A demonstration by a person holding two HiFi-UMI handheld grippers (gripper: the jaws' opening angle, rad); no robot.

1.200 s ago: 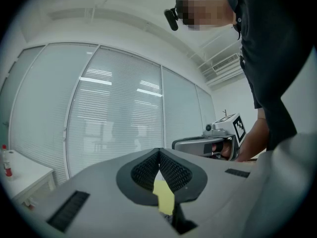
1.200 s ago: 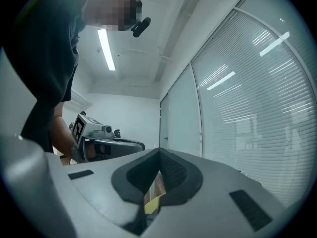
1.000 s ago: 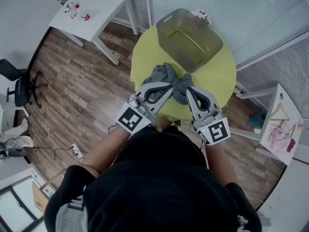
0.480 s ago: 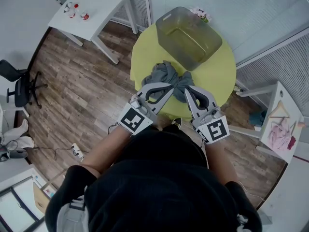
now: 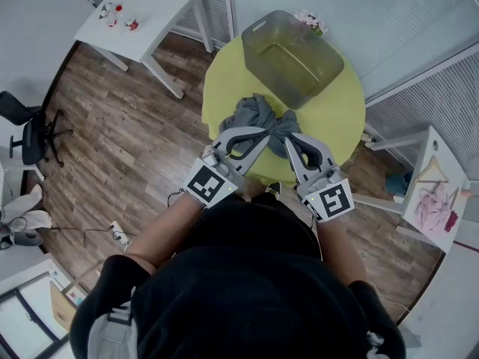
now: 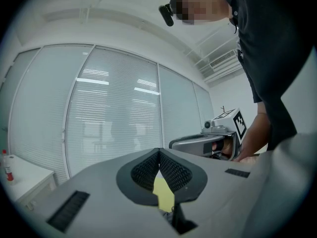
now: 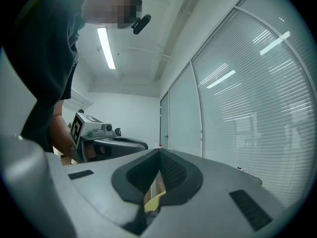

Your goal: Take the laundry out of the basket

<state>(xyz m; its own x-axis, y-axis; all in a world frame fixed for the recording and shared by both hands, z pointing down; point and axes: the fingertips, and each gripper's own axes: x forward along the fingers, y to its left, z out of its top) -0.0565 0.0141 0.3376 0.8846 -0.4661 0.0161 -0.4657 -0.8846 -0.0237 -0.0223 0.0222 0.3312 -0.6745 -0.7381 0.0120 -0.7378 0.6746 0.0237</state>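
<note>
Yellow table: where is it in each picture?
Head view: yellow table, upper middle.
Left gripper view: a yellow sliver seen through the jaw gap, bottom centre.
Right gripper view: a smaller yellow sliver, bottom centre.
Shared landmark: white window blinds.

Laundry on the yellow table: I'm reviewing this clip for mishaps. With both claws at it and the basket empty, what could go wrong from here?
1. The laundry lies close to the front edge of the table; a pull that way might drag it to the floor.
2. The left claw and right claw, both shut, sit almost tip to tip; they could knock together.
3. The basket stands just behind; a forward push may shove it.
</note>
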